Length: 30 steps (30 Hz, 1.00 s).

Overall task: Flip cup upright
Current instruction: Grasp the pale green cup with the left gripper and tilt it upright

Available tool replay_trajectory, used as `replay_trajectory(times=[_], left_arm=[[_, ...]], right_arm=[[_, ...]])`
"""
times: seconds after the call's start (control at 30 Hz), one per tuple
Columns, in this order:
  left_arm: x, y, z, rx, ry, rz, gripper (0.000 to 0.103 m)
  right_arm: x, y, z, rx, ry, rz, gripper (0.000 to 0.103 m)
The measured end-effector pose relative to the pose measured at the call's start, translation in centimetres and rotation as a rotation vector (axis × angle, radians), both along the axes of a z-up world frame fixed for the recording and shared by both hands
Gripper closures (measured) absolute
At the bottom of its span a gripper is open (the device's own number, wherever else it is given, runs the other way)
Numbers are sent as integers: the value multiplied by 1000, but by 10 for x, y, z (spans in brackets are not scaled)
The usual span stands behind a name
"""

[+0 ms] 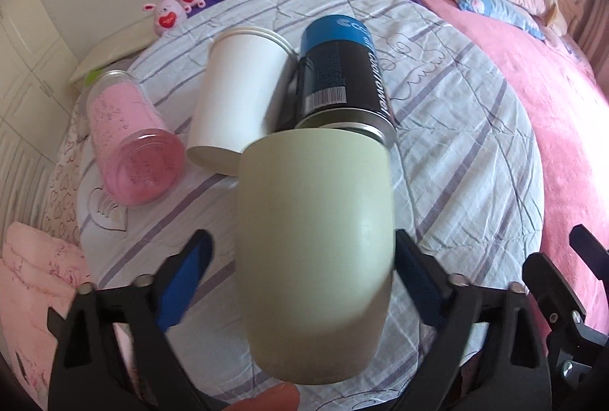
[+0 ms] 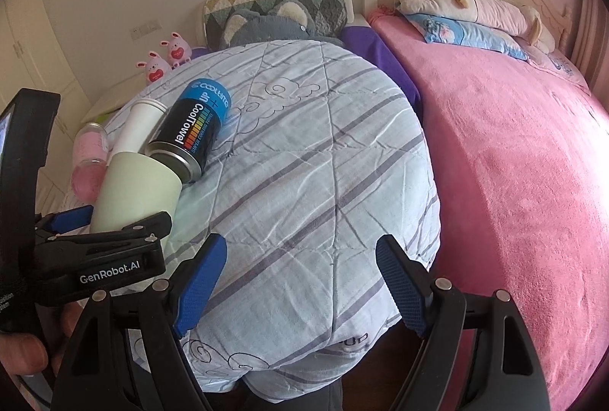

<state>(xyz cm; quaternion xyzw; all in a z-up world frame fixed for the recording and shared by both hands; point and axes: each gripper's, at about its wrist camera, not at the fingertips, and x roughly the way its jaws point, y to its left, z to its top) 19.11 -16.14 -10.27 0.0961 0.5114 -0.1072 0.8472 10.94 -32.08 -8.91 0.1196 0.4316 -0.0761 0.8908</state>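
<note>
My left gripper (image 1: 300, 281) has its fingers spread either side of the pale green cup (image 1: 316, 251). The right blue pad (image 1: 416, 287) sits against the cup's wall; the left pad (image 1: 182, 287) stands a little off it, with a gap showing. I cannot tell whether the cup is truly gripped.

The cup lies on its side on the striped quilt (image 1: 456, 144), rounded bottom toward my camera, mouth pointing away. Its far rim is right up against the end of a black-and-blue can (image 1: 342, 76), which also lies on its side.

Just left of the can lies a white paper cup (image 1: 239, 91), touching it. Further left, apart from both, a pink clear bottle (image 1: 133, 144) lies on its side.

My right gripper (image 2: 300, 285) hangs over bare quilt (image 2: 323, 163), fingers wide apart, nothing between them. From this side the green cup (image 2: 137, 194) shows at the left, tilted, with my left gripper's black frame (image 2: 102, 258) across its lower part.

A pink blanket (image 2: 514, 163) covers the bed on the right.
</note>
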Motion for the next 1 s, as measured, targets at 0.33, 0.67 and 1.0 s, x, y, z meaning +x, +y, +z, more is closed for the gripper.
replay_trajectory(times=[0.33,0.67,1.0], left_arm=[[-1,3,3,-50,4,-44,23],[-14,7,16,-61,-75,-80,24],[-34,40,37,-78,-241,-44,24]], right_arm=[[3,2,0,0,3,4,21],[2,6,2,-1,-4,7,21],[-5,9,9,-11,-16,1,21]])
